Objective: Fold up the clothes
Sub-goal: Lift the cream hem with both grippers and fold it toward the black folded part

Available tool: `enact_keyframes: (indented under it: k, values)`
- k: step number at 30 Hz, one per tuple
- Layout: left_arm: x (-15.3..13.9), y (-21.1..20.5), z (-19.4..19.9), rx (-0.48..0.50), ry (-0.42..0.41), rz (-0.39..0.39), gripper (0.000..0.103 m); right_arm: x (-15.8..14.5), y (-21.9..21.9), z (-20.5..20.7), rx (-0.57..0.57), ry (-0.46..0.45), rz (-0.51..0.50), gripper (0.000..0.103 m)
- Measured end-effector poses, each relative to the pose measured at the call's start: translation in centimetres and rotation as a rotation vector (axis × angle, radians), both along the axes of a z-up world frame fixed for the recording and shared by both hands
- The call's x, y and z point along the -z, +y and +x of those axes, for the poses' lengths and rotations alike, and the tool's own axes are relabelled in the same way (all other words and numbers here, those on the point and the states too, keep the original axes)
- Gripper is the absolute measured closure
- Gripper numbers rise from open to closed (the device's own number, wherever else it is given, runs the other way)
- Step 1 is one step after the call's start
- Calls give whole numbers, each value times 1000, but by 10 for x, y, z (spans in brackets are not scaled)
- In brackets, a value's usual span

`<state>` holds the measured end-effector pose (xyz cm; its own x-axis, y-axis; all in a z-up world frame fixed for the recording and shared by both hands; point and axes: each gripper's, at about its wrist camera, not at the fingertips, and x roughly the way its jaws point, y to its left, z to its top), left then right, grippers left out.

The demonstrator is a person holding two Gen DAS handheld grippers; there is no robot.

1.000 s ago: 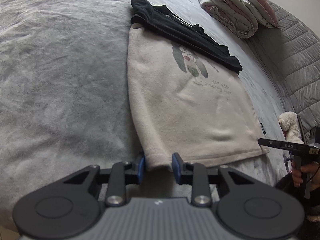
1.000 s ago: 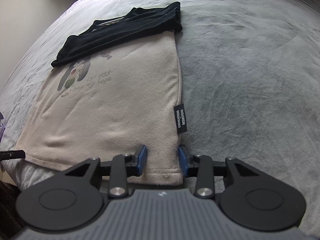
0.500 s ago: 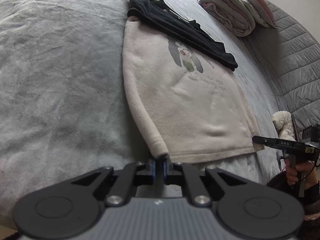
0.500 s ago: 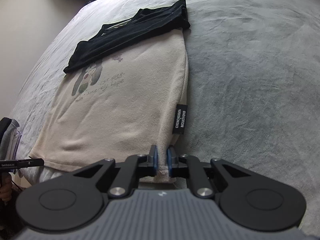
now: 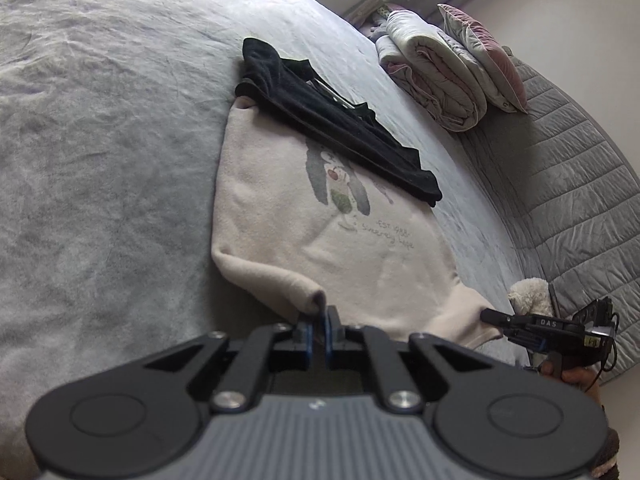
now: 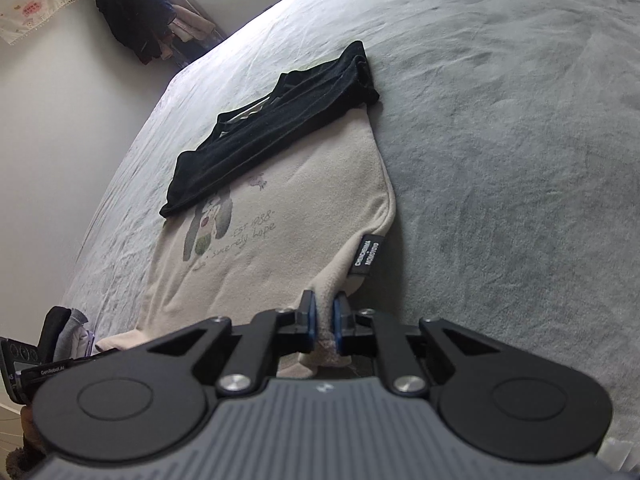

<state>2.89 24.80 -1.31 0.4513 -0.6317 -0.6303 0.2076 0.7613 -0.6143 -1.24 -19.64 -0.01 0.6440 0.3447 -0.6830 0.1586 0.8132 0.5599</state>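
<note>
Where the grey bedcover (image 5: 100,160) spreads across both views, a cream sweatshirt (image 5: 280,216) lies flat on it, its printed cartoon figure and the script "sincerely hope" (image 6: 244,242) facing up. A folded black garment (image 5: 332,120) rests across the far end of the sweatshirt, overlapping its top edge. The left gripper (image 5: 317,330) is clamped on 1 near corner of the sweatshirt's hem, the cloth bunched into a small raised peak between its blue pads (image 5: 306,334). The right gripper (image 6: 325,322) is clamped on the other near corner, with cream fabric pinched between its pads and hanging below them; a black woven label (image 6: 366,258) stands out from the side seam just beyond this grip. Both held corners are lifted slightly clear of the bedcover, while the rest of the sweatshirt lies on it. In the left wrist view, the right gripper (image 5: 496,317) appears at the right edge, its fingers on the hem, with a hand (image 5: 574,374) under it. Beyond lie a rolled quilt (image 5: 432,80), a pillow (image 5: 484,52), a quilted grey headboard (image 5: 568,200) and a pale plush toy (image 5: 528,292). In the right wrist view, dark clothes (image 6: 132,16) hang by the wall.
</note>
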Motion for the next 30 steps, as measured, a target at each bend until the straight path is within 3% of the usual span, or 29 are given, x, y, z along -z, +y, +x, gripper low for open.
enact_keyframes:
  k: [8, 19, 27, 30]
  values:
    - [-22, -5, 22, -73, -50, 12, 98, -15, 1, 28, 28, -19, -4, 92]
    - [-39, -20, 77, -186, 5, 107, 98, -19, -1, 87, 98, 12, -31, 92]
    - [-17, -32, 101, -227, -87, 165, 98, -5, 1, 112, 114, -25, -94, 92]
    - [-1, -35, 109, -241, -52, 187, 98, 7, 1, 116, 104, -24, -129, 92]
